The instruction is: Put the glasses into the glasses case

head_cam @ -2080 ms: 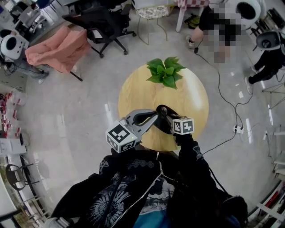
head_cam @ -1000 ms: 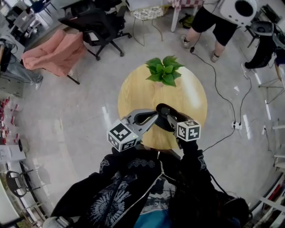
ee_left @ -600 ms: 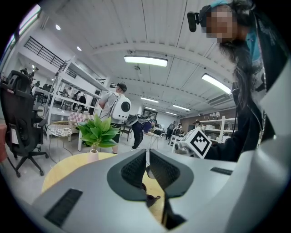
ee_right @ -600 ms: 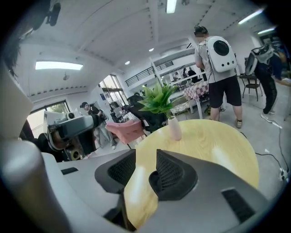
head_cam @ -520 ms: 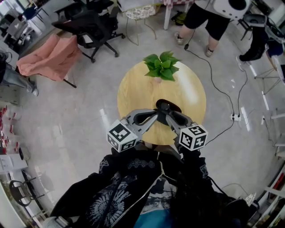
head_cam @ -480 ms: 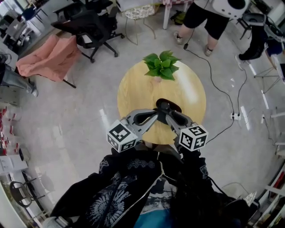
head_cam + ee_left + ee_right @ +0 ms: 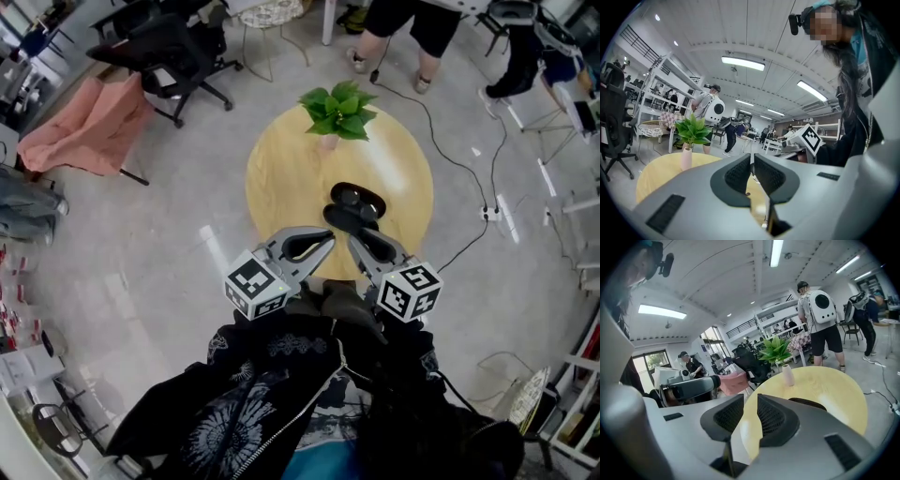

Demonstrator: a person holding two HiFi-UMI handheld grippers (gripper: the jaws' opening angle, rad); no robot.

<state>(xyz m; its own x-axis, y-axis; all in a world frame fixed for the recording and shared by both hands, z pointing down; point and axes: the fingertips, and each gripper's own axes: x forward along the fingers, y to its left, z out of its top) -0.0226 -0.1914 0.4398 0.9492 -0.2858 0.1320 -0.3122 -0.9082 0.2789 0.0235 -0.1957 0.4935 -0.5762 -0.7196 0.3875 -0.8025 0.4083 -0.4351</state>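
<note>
A black oval glasses case (image 7: 356, 200) lies near the middle of the round wooden table (image 7: 281, 178). I cannot make out the glasses themselves. My right gripper (image 7: 332, 218) hovers just on the near side of the case, apart from it. Its jaws have just been closing and stand a narrow gap apart with nothing between them (image 7: 750, 399). The case shows as a dark shape (image 7: 808, 403) behind its right jaw. My left gripper (image 7: 328, 238) hangs over the table's near edge with its jaws together and empty (image 7: 752, 157).
A green plant in a small pink vase (image 7: 339, 108) stands at the table's far edge. A black office chair (image 7: 173, 56) and a pink draped seat (image 7: 84, 122) are at the far left. A person (image 7: 412, 28) stands beyond the table, and a cable (image 7: 459, 169) runs along the floor on the right.
My right gripper has drawn back from the case toward me and risen, and its jaws have narrowed. The case now lies uncovered. The left gripper has shifted a little.
</note>
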